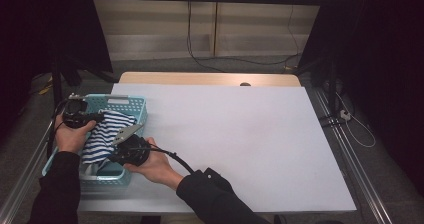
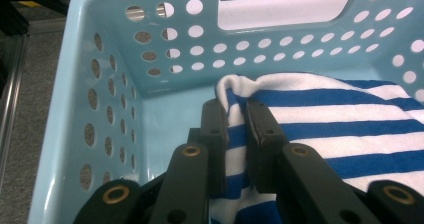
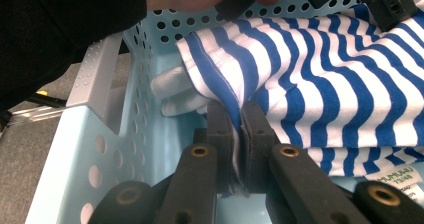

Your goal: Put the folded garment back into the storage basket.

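A blue-and-white striped cloth (image 1: 104, 134) lies in a light blue perforated basket (image 1: 120, 104) at the table's left edge. My left gripper (image 1: 80, 116) reaches in from the basket's left side and is shut on a white-edged fold of the striped cloth (image 2: 320, 129); the fabric is pinched between its black jaws, my left gripper (image 2: 236, 115). My right gripper (image 1: 127, 151) comes in from the near right side, and in the right gripper view my right gripper (image 3: 239, 115) is shut on another fold of the striped cloth (image 3: 320, 79).
The basket's wall (image 2: 165, 54) has rows of round holes and a handle slot. A white garment (image 3: 175, 91) lies under the striped one. A label (image 3: 395, 176) shows at the cloth's lower edge. White table surface (image 1: 240, 129) stretches to the right.
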Motion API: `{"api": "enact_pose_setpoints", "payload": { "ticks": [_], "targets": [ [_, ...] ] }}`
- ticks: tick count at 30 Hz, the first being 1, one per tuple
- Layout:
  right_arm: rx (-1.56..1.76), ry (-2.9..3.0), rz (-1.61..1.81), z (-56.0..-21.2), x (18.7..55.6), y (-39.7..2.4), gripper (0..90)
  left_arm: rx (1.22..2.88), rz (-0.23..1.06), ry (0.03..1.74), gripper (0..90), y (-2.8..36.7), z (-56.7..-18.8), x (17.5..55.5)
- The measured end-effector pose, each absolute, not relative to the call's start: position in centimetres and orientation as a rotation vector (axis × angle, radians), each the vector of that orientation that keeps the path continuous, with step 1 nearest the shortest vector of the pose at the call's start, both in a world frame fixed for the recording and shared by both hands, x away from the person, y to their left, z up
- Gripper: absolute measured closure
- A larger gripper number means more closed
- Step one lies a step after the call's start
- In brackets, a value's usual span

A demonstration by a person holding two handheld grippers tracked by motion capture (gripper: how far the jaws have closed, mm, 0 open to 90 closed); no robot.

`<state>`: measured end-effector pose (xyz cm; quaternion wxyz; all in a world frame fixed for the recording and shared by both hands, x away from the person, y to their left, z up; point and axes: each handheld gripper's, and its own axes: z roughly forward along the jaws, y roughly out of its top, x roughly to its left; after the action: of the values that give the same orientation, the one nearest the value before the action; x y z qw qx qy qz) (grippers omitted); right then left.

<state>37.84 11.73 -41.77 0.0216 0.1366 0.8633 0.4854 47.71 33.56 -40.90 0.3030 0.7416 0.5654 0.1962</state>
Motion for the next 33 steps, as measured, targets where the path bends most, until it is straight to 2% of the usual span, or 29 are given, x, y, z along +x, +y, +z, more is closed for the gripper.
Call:
{"api": "enact_pose_setpoints", "payload": {
  "ticks": [11,15,22,23,25,29,30,32,33],
  "targets": [
    [0.392,2.692,1.476,-41.8,38.1,11.9,84.8,2.006,0.521,1.517,80.0,33.2,-41.5,47.9],
    [0.397,2.698,1.490,-41.7,38.0,11.9,80.4,2.000,0.520,1.534,78.2,33.3,-41.5,48.0],
    [0.398,2.688,1.510,-41.5,38.1,11.7,67.5,1.942,0.541,1.521,64.4,33.7,-41.1,47.8],
    [0.400,2.684,1.514,-41.4,38.1,11.6,63.4,1.925,0.553,1.527,58.1,33.7,-41.0,47.8],
    [0.407,2.682,1.515,-41.3,38.1,11.6,61.7,1.922,0.547,1.515,57.1,33.8,-40.9,47.7],
    [0.405,2.670,1.527,-41.2,38.0,11.6,49.9,1.905,0.561,1.514,45.8,33.8,-40.8,47.7],
    [0.408,2.661,1.556,-41.1,38.0,11.5,43.7,1.894,0.564,1.511,40.2,33.9,-40.7,47.7],
    [0.413,2.655,1.565,-41.1,38.0,11.5,41.3,1.883,0.571,1.509,34.7,33.9,-40.5,47.6],
    [0.413,2.647,1.571,-41.0,38.0,11.5,38.7,1.885,0.570,1.496,34.7,34.0,-40.4,47.5]
  ]
}}
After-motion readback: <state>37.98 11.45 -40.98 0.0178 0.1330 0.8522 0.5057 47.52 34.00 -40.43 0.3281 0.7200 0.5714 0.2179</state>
